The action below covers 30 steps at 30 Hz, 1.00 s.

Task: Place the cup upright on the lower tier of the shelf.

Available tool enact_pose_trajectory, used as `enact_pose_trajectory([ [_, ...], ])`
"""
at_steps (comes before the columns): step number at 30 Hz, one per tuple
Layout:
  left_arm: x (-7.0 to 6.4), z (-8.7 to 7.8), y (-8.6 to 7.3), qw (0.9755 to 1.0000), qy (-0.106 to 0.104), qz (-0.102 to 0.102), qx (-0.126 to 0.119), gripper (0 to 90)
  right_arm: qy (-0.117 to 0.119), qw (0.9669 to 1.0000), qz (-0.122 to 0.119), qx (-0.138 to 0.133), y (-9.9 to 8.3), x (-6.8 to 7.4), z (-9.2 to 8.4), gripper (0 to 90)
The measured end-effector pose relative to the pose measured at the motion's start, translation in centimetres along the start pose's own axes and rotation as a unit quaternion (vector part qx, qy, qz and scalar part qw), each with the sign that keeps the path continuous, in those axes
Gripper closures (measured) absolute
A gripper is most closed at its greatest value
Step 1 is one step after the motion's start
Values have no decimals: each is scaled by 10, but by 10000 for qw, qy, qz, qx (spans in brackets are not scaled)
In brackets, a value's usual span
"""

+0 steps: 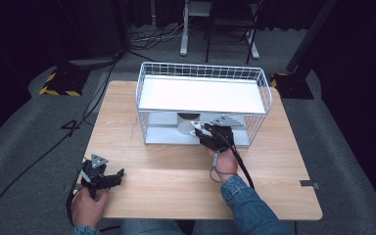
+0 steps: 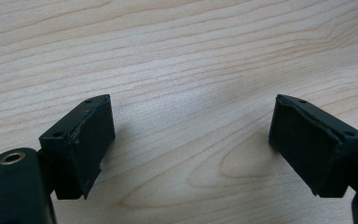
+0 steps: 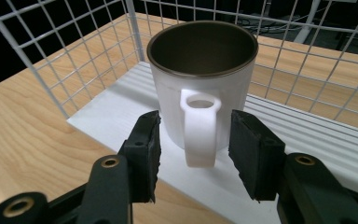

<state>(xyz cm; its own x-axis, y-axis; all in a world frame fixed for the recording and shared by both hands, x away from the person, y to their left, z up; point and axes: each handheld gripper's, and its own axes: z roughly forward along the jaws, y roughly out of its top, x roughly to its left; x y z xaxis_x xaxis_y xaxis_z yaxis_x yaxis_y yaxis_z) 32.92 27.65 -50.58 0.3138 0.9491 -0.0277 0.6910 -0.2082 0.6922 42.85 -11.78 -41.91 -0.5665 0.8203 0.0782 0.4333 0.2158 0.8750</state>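
The rack [image 1: 203, 100]'s front stands open; wire sides, back and top shelf [image 1: 201, 94] box the mug [image 3: 201, 88].

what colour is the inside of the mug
Dark olive-brown inside the white mug, clearest in the right gripper view.

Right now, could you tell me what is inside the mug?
The mug on the rack's lower shelf shows a dark, bare inner wall; its bottom is hidden by the rim.

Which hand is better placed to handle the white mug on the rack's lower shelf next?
The right. The right gripper sits at the white wire rack, its open fingers flanking the handle of the white mug with dark inside. The left gripper rests open near the wooden table's front corner.
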Motion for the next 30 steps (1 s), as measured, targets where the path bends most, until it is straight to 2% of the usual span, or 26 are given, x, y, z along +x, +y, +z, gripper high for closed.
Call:
enact_pose_trajectory([
  [6, 0, 0, 0, 10000, -1, 0, 0, 146, 229, 9996, 121, -109, 1, -2, -25, 530],
  [13, 0, 0, 0, 10000, -1, 1, 0, 146, 328, 9994, 14, -147, -1, -5, -54, 523],
  [19, 0, 0, 0, 10000, 0, 1, 0, 146, 233, 9996, -48, -181, -10, -18, -79, 523],
  [24, 0, 0, 0, 10000, -1, 1, 1, 146, 86, 9996, -134, -216, -19, -32, -98, 487],
  [30, 0, 1, 1, 10000, 30, 10, -13, 145, -17, 9998, -165, -124, -28, -46, -118, 461],
])
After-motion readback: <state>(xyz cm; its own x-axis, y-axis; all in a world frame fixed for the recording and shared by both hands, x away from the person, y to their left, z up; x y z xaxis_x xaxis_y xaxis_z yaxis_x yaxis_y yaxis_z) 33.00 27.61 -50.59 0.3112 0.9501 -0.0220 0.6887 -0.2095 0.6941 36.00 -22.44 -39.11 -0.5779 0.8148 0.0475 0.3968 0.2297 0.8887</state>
